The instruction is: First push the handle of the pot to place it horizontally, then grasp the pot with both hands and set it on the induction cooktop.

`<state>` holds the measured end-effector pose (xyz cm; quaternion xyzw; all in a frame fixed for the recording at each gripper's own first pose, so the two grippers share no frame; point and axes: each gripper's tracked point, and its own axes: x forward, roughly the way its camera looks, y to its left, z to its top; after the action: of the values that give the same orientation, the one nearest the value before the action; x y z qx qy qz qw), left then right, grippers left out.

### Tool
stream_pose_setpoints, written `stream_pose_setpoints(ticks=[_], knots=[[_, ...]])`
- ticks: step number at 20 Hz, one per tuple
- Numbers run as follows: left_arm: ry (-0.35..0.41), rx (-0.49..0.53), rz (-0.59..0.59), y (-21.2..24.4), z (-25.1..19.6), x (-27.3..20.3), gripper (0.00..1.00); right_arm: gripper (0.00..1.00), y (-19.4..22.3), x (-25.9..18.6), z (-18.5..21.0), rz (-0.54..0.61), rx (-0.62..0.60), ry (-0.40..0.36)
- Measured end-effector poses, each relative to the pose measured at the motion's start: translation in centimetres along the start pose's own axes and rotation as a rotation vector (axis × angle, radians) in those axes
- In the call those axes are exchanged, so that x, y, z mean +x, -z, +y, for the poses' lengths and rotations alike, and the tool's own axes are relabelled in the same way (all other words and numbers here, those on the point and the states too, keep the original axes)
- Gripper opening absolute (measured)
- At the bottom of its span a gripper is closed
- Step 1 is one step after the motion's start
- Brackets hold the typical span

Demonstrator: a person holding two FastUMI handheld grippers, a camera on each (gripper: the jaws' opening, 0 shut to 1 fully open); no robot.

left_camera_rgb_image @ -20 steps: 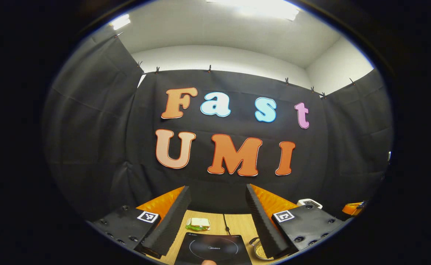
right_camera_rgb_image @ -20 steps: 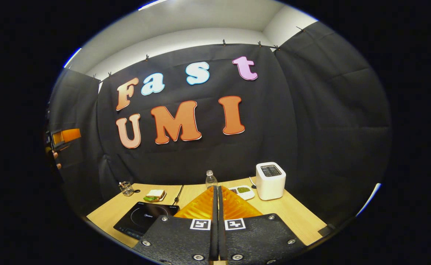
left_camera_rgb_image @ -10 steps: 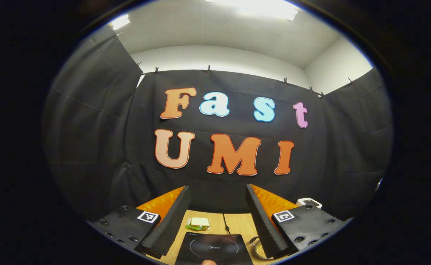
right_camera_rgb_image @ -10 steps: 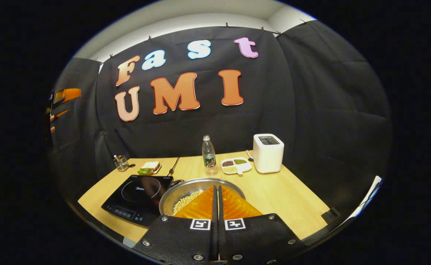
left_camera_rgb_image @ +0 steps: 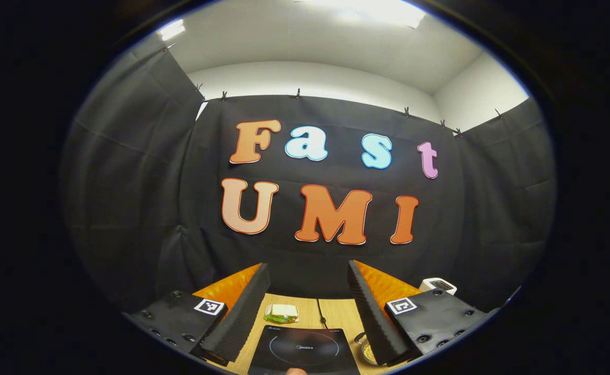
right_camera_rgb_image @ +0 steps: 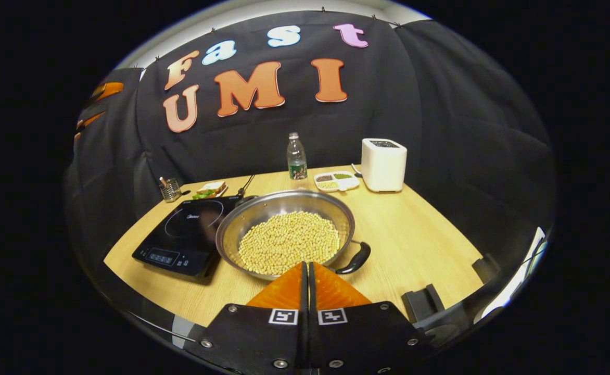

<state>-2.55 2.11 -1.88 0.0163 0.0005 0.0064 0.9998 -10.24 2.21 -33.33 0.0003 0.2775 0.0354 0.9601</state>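
the right tool, fingers pressed together for pushing, hangs over the bean-filled pot, which sits on the desk beside the induction cooktop; the left tool waits spread above.

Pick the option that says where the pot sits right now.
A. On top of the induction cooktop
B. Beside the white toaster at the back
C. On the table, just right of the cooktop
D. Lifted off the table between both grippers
C: in the right gripper view the pot, filled with pale beans, rests on the table beside the right edge of the induction cooktop, whose top is bare.
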Motion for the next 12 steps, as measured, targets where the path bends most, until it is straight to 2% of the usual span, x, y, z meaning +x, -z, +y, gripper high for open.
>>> stream_pose_setpoints(ticks=[6,12], knots=[[0.011,0.019,-0.001,0.1,-0.8,-0.3,0.97,0.0,3.4,0.5,1.0,0.061,0.023,-0.026],[0.02,0.024,0.017,0.9,-0.9,-0.2,0.98,0.0,3.5,2.2,0.2,0.065,0.018,0.005]])
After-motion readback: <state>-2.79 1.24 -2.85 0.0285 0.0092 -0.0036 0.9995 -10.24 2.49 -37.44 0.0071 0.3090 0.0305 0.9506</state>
